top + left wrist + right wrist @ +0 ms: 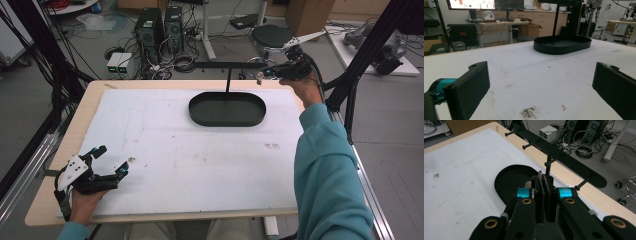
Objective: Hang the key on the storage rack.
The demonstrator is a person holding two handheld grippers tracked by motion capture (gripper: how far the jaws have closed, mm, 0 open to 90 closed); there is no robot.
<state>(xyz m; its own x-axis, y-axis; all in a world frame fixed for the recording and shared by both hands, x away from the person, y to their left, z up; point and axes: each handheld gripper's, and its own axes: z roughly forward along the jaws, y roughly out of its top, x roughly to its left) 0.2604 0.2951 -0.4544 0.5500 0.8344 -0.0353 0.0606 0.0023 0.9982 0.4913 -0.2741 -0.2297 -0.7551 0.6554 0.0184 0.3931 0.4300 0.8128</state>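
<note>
The bench point(60, 200) is a pale wooden top covered almost edge to edge by a white mat point(175, 150). The mat carries scattered brown specks and smudges, with one dark crumbly patch point(529, 112) and a small red mark just ahead of the left claw. Beyond the far edge the floor holds two computer towers point(160, 27), coiled cables, a round black stool point(270, 36) and cardboard boxes. The left gripper view shows desks, a monitor and wooden cabinets along the far wall.

A black oval tray point(227, 120) sits on the mat toward the far edge, right of centre. Its interior is bare. A thin black post rises behind the tray and carries a long black bar with pegs point(554, 157) projecting sideways, set along the bench's far edge.

The left claw point(111, 161) rests low over the near left corner of the mat, jaws wide apart with nothing between them, well away from the tray.

The right claw point(261, 76) is held up in the air at the far right, beside the bar and above the tray's right end. Its pads are pressed together on a small metallic piece point(540, 173), of which a thin tip protrudes above the pads. What the piece is cannot be told.
</note>
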